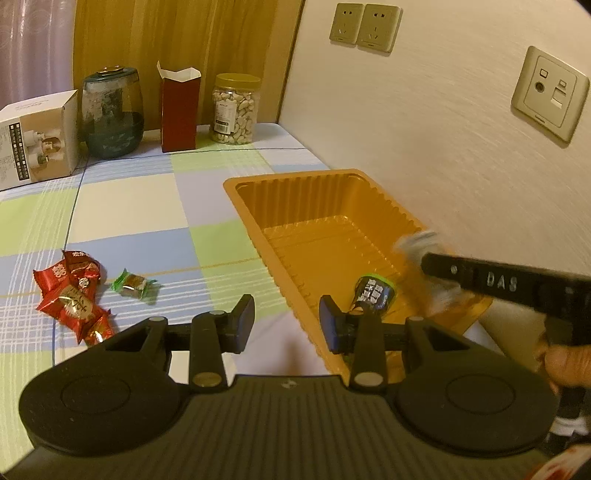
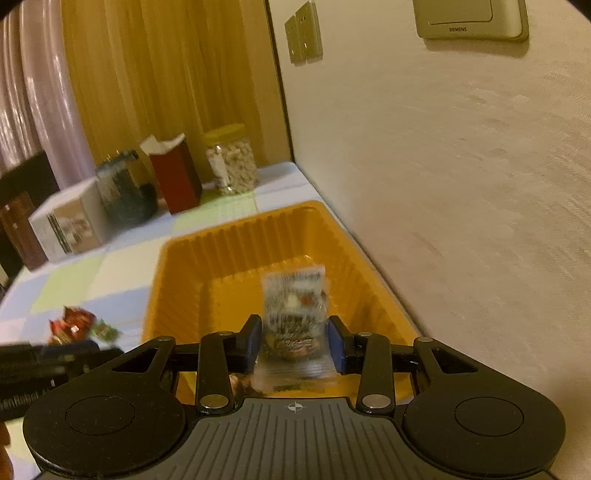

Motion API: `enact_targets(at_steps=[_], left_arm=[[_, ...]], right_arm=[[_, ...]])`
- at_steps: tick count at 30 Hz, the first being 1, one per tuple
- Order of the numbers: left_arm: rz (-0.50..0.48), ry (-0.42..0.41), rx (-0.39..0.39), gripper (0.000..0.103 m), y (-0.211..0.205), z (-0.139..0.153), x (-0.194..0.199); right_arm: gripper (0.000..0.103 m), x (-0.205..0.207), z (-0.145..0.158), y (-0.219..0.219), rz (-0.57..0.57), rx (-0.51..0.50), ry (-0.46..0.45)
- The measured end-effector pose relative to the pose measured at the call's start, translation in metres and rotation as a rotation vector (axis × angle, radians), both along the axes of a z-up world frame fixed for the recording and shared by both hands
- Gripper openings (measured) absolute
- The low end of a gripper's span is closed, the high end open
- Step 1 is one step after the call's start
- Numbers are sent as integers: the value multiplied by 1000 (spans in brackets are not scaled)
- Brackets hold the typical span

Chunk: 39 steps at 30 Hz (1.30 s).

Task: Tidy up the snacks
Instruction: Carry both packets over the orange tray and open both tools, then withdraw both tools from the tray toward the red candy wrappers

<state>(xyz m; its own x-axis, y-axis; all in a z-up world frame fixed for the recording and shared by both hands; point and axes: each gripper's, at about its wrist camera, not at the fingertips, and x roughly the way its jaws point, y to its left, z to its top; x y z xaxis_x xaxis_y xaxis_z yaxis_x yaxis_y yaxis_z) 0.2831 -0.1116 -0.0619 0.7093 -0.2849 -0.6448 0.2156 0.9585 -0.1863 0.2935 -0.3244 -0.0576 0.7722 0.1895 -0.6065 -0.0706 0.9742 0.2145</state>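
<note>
An orange plastic tray (image 1: 314, 206) sits on the checked tablecloth by the wall; it also shows in the right wrist view (image 2: 207, 266). A dark snack packet (image 1: 375, 293) lies in its near end. My left gripper (image 1: 287, 319) is open and empty over the tray's near left rim. My right gripper (image 2: 293, 338) is shut on a clear snack packet (image 2: 293, 306), blurred, held above the tray. Red candy packets (image 1: 72, 295) and a green wrapped candy (image 1: 133, 285) lie on the cloth left of the tray.
At the table's back stand a white box (image 1: 37, 142), a dark glass jar (image 1: 110, 112), an open red carton (image 1: 179, 110) and a jar of nuts (image 1: 234, 109). The wall with sockets (image 1: 364, 27) runs close along the tray's right side.
</note>
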Motion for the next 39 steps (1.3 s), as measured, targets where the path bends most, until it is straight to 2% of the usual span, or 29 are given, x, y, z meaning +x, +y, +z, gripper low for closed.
enact_targets(at_steps=[3, 9, 17, 30, 39], left_arm=[[2, -1, 7, 34, 4, 1, -6], [18, -7, 21, 35, 17, 5, -24], [60, -13, 33, 39, 43, 19, -57], [128, -41, 59, 46, 92, 49, -112], [164, -43, 80, 53, 126, 50, -137]], right_arm=[[70, -1, 2, -3, -5, 33, -16], [71, -20, 7, -6, -22, 39, -9], [71, -65, 22, 5, -23, 33, -15], [71, -117, 47, 55, 23, 4, -6], [71, -130, 53, 91, 82, 18, -17]])
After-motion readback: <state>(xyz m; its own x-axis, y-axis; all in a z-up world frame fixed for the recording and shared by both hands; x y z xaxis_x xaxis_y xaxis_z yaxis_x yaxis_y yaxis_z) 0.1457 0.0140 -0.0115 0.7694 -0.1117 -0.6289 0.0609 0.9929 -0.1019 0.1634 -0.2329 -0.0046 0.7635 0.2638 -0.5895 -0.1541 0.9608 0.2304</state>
